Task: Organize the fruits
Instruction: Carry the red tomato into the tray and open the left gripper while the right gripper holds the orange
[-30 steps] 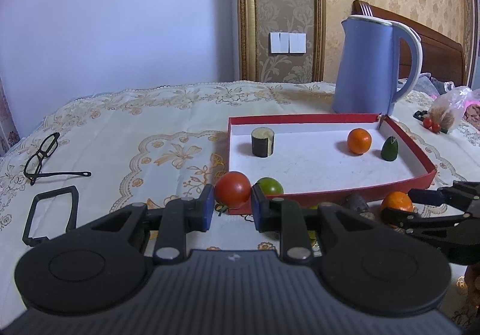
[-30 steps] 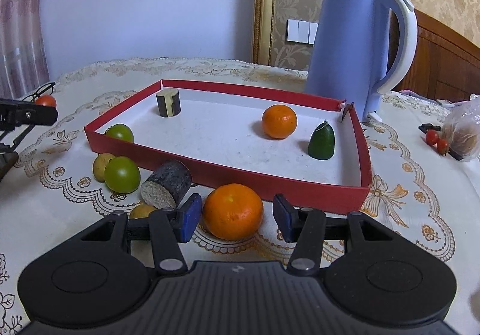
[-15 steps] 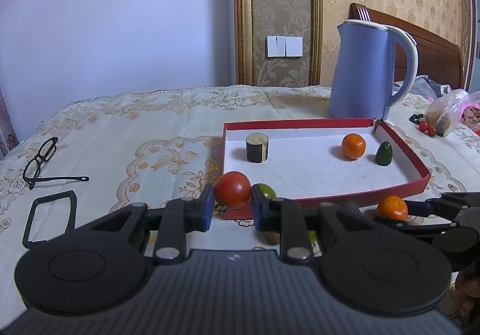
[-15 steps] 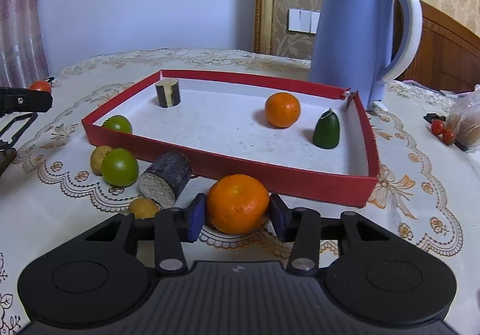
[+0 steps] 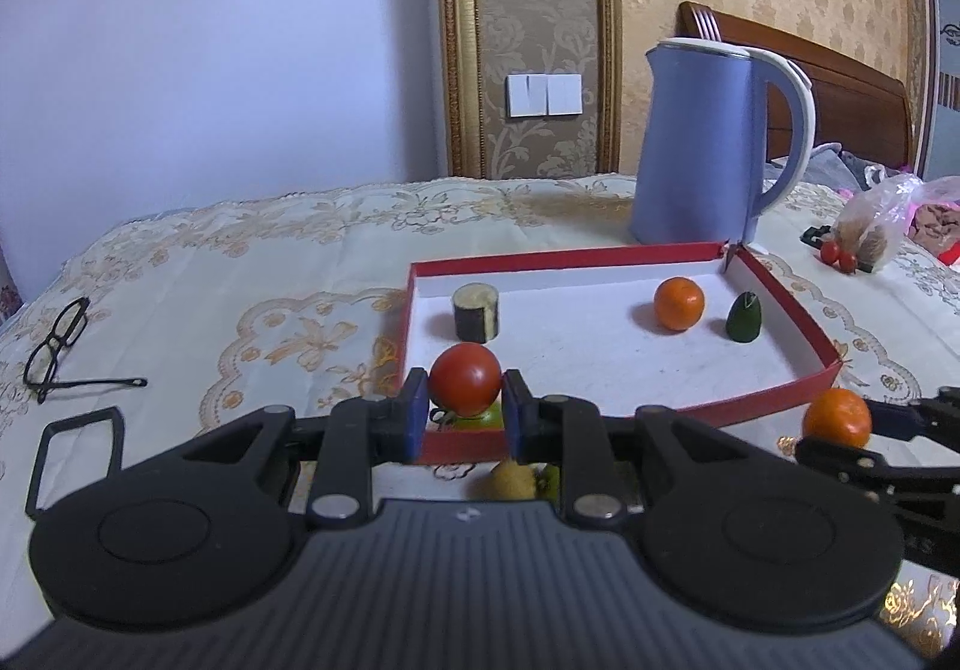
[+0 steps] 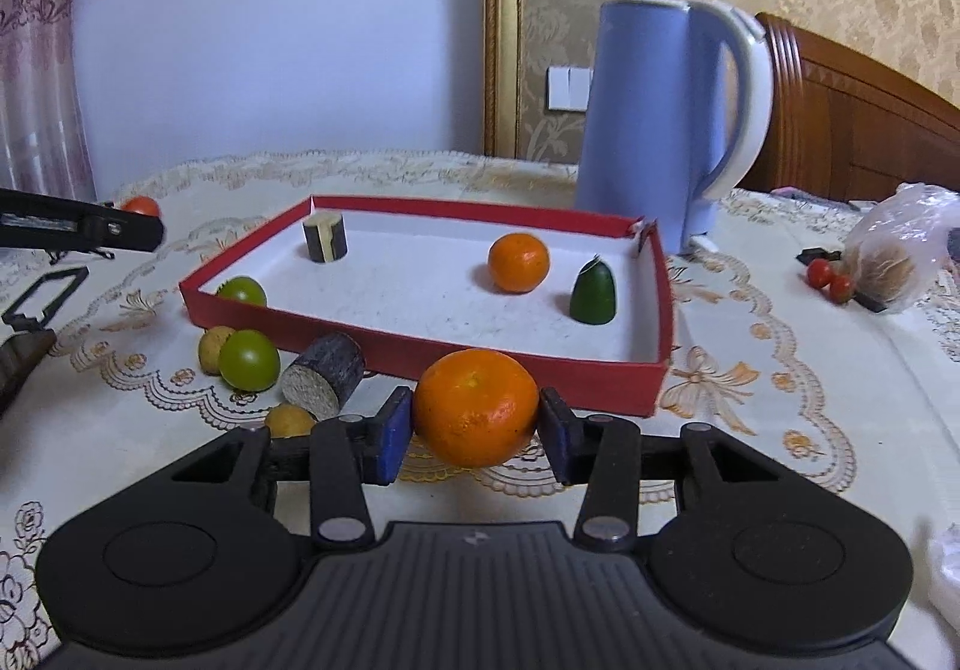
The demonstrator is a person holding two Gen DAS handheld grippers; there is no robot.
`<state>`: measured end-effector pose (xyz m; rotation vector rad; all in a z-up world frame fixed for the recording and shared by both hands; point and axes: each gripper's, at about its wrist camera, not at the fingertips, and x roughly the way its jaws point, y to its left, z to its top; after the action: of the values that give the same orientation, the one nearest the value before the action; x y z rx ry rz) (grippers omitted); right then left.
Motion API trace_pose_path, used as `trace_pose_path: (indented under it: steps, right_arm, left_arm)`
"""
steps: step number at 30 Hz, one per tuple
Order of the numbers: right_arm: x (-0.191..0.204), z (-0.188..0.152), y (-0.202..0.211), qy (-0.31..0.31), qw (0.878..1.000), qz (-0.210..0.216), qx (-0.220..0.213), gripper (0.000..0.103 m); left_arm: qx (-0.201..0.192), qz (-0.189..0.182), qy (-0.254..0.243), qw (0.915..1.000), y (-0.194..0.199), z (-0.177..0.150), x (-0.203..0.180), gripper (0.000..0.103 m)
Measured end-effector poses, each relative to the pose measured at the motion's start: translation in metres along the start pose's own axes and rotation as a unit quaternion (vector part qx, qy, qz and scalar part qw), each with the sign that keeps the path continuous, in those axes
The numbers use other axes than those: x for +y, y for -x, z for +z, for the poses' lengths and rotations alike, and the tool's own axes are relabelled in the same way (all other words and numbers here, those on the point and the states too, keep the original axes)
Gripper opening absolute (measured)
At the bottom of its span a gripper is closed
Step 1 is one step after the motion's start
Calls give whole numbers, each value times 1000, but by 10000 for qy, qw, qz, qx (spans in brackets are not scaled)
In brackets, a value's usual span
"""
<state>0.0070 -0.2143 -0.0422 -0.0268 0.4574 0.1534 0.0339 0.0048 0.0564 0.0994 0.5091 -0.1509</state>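
Observation:
My left gripper (image 5: 465, 412) is shut on a red tomato (image 5: 465, 379) and holds it above the near left corner of the red tray (image 5: 564, 257). My right gripper (image 6: 476, 433) is shut on an orange (image 6: 476, 406), lifted in front of the tray's (image 6: 420, 337) near wall; that orange also shows in the left wrist view (image 5: 837, 418). Inside the tray sit a dark cylinder piece (image 6: 324, 236), another orange (image 6: 518, 262), a dark green fruit (image 6: 593, 292) and a green tomato (image 6: 241, 290).
Outside the tray's near left lie a green tomato (image 6: 248, 360), two small yellow fruits (image 6: 213, 349), and a dark cylinder (image 6: 324, 385). A blue kettle (image 6: 666, 129) stands behind the tray. Glasses (image 5: 57, 349) lie far left. A plastic bag (image 6: 894, 259) and small red tomatoes (image 6: 828, 274) lie at right.
Both grippers have risen, carrying their fruit. The right gripper closed on the orange and lifted it off the cloth. The left gripper raised the tomato higher.

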Motion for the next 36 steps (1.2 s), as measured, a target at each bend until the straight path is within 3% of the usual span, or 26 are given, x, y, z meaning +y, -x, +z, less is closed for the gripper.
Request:
trace_pose_path:
  steps: [9,23,36]
  right_arm:
    - [-9,0,21,-34,9997,12,-232,44]
    - [-18,-1,38,-104,9992,-57,-374,44]
    - [-24,1,44,-142,9990,-116,-411,44]
  left_arm:
    - [123,-149,-122,9997,-38,19,-24,23]
    - [522,277,-336,9977,-122,37,-56,23]
    - [873,503,-468,9938,-177,44,-76,23]
